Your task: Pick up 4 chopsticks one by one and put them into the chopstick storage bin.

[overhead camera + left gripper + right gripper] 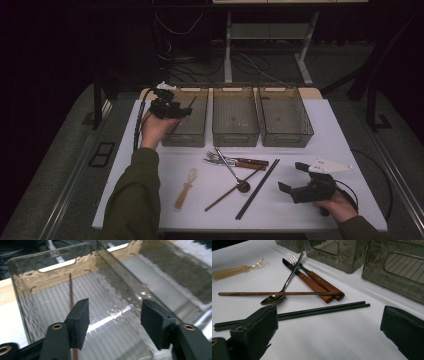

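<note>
1. We hold the left gripper [170, 107] over the near-left corner of the left bin [186, 134], the first of three smoked-plastic bins standing in a row at the far side of the white table [325, 130].
2. In the left gripper view its jaws stand apart with nothing between the pads; we see only the bin's ribbed floor through the gap.
3. A brown chopstick [71, 296] lies inside that bin, slanting up toward the far wall with the handle slot. It passes just beside the left pad [81, 320] without being pinched.
4. The middle bin [235, 132] and right bin [287, 134] sit just beside the left one, touching or nearly so.
5. Our right gripper [292, 177] rests low over the near-right part of the table, held in the right hand [336, 206]. Its jaws are wide apart and empty, pointing toward the cutlery.
6. In the right gripper view, a second brown chopstick [279, 293] lies across the bowl end of a spoon [283, 287], its far tip touching the wooden handles of a knife [308, 282] and fork [317, 280] that lie side by side.
7. A pair of dark chopsticks [312, 310] lies together on the table, nearer the right gripper than the rest, apart from the spoon.
8. A small whisk [186, 187] with a pale handle lies by itself to the left of the cutlery, near our left sleeve [134, 200].
</note>
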The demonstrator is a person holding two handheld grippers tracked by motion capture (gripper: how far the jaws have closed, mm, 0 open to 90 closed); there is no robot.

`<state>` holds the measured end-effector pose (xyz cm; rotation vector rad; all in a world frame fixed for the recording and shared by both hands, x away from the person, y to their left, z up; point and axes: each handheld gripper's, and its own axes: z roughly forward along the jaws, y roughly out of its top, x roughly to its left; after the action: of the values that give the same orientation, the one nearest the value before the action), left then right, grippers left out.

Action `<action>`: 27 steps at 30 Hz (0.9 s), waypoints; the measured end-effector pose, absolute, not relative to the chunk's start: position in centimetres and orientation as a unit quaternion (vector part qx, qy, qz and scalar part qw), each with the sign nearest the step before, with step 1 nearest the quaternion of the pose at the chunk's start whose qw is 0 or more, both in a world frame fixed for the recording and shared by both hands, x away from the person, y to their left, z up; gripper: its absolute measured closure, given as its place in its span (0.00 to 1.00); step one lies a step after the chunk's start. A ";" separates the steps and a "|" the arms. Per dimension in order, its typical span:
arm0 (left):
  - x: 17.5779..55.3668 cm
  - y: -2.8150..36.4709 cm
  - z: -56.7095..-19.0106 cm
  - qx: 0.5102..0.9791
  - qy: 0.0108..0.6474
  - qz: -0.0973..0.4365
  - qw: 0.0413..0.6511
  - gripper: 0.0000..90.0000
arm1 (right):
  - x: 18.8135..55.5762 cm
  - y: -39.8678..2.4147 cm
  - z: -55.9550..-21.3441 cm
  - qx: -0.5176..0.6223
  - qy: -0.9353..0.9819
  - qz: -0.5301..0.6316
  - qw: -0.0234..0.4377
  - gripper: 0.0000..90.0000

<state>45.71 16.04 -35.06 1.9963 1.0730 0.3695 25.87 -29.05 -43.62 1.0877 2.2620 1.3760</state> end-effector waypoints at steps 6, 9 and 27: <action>43.5 16.1 -34.5 0.796 0.405 0.143 0.427 0.36 | 25.8 -29.1 -43.6 0.376 0.782 0.476 0.140 0.02; 42.4 16.0 -34.4 0.803 0.389 0.139 0.430 0.33 | 25.9 -29.1 -43.6 0.377 0.782 0.476 0.141 0.02; 36.3 14.6 -35.4 0.816 0.332 0.126 0.456 0.21 | 25.8 -29.1 -43.7 0.379 0.782 0.474 0.141 0.02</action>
<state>36.30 14.63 -35.36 2.0134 0.8179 0.3097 25.84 -29.14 -43.66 1.0936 2.2594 1.3685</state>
